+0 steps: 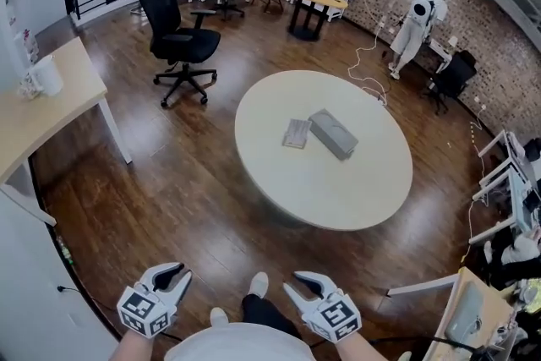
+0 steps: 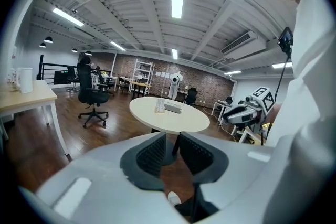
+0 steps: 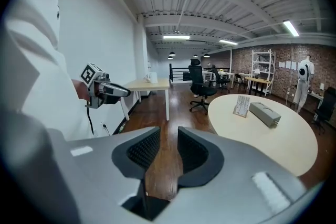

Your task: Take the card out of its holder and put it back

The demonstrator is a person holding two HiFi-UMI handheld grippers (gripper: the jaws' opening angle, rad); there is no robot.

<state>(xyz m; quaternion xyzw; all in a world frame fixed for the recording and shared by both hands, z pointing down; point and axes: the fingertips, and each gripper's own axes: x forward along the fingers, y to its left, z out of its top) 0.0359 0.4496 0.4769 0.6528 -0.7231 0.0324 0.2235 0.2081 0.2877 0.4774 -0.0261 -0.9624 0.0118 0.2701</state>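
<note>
You are standing well back from the round surface (image 1: 338,199), holding both tools low in front of you, just above your shoes (image 1: 259,284). Your left hand-held gripper (image 1: 174,272) is showing its jaws spread by a narrow gap and pinching nothing; only floor (image 1: 169,199) is showing between them. Your right hand-held gripper (image 1: 306,281) is doing the same, its jaws slightly apart and empty. The card (image 1: 297,134) is lying near the middle of the surface, well apart from both tools; from here you cannot separate it from its holder. A grey box (image 1: 333,134) is sitting just beside it on the right. A stretch of dark wood floor is lying between you and the surface. A black office chair (image 1: 182,42) is standing to the far left of the surface, apart from it. A second, pale surface (image 1: 34,118) is running along your left, carrying a white jug (image 1: 46,76). A white cable (image 1: 363,68) is trailing across the floor beyond the round surface.
</note>
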